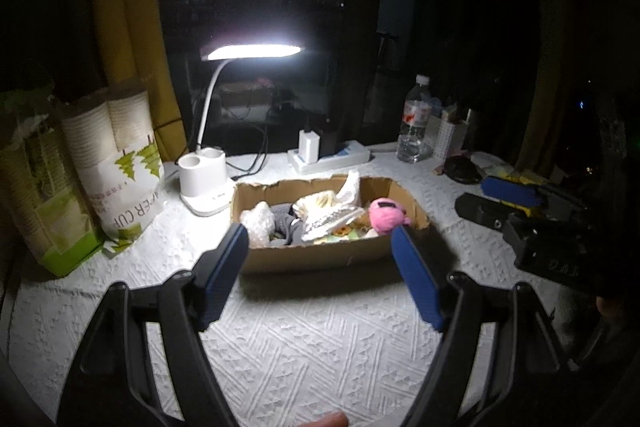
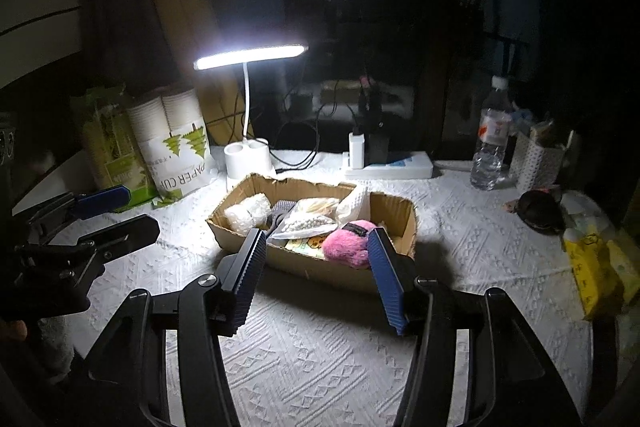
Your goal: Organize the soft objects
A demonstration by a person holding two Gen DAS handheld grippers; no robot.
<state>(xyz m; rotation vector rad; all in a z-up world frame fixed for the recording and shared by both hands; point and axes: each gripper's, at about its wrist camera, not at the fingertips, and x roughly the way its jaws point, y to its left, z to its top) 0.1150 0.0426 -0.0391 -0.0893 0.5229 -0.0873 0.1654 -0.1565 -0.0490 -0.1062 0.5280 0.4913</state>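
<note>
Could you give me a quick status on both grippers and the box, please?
Left gripper and right gripper open, empty. Cardboard box holds pink plush and other soft items. Nothing in the way.

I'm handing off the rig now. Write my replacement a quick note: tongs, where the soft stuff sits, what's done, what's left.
Left tongs: open, empty, hovering in front of the cardboard box.
Right tongs: open, empty, also short of the box.
Soft things: pink plush at the box's near right corner; white fluffy item at its left end; bag of white beads and other soft pieces between.
Done: nothing soft lies loose on the tablecloth in view.
Left: check the dark right edge for strays.
</note>
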